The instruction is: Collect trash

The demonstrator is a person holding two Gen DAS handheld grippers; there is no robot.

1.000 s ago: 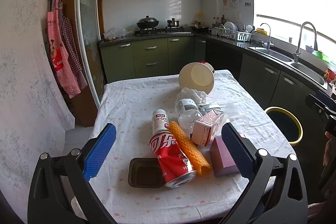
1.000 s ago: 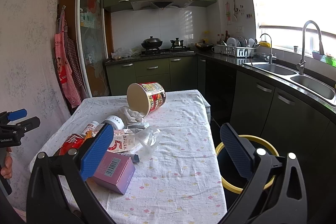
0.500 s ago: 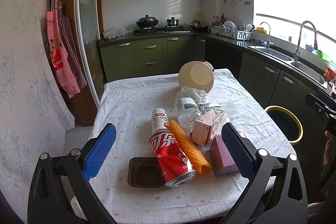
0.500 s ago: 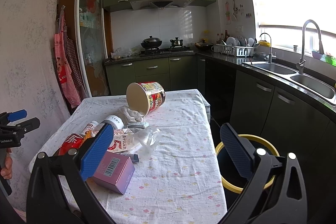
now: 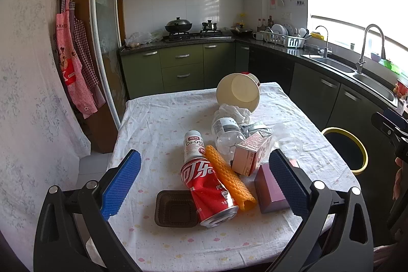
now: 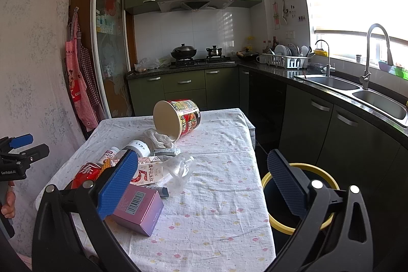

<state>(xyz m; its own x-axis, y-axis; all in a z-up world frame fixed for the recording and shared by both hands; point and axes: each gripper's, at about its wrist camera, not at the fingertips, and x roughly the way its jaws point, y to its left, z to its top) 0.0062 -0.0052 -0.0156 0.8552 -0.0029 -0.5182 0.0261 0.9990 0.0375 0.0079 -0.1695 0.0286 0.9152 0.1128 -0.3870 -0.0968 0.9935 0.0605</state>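
Both your grippers hover wide open, empty: left gripper [image 5: 204, 185] over the red can [image 5: 209, 189], right gripper [image 6: 201, 181] near the purple box [image 6: 137, 208]. Trash clusters on the tabletop [image 6: 216, 195]; the yellow-rimmed bin [image 6: 301, 198] stands beside it.

a crushed red can [image 5: 207, 189], orange roll [image 5: 229, 180], purple box [image 5: 270, 191] and tipped noodle cup [image 5: 238, 93] lie clustered on the tabletop [image 5: 158, 124].
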